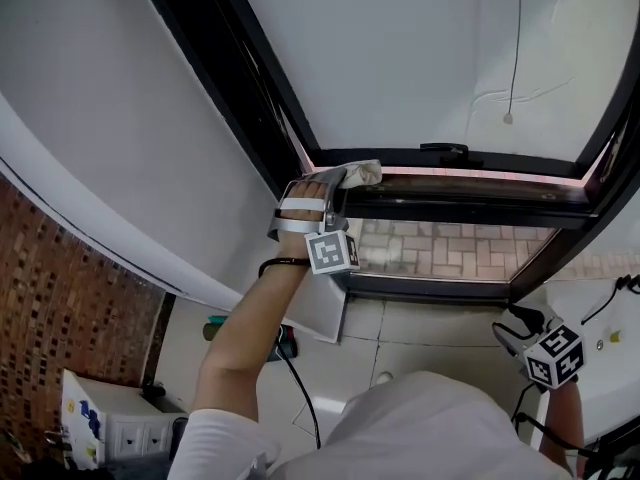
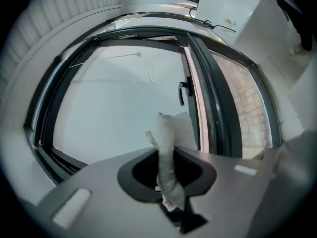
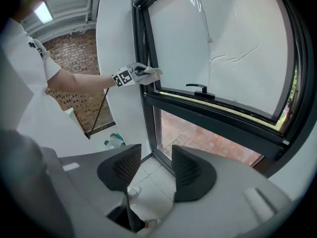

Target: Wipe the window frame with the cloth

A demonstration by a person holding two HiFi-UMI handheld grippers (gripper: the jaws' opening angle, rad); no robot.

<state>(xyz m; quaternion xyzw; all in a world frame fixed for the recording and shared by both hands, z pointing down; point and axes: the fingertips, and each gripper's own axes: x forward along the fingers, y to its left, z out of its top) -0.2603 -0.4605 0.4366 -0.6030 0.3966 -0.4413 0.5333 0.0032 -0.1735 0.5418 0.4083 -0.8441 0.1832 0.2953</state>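
The left tool point(image 1: 337, 190) gripped the cloth point(image 1: 361, 174) against the window frame point(image 1: 455, 194) at its left corner. Wiping seemed barely begun, with most of the frame left. The right tool point(image 3: 154, 168) hung open and empty.

Daylight pours through the window pane point(image 1: 420, 58), a flat, washed-out white across the top of the head view. The brick wall point(image 1: 60, 298) at lower left is dim. Both gripper views bulge and fade into black corners. The cloth point(image 2: 166, 157) looks soft and unfocused. A ceiling lamp point(image 3: 43, 13) glares at upper left.
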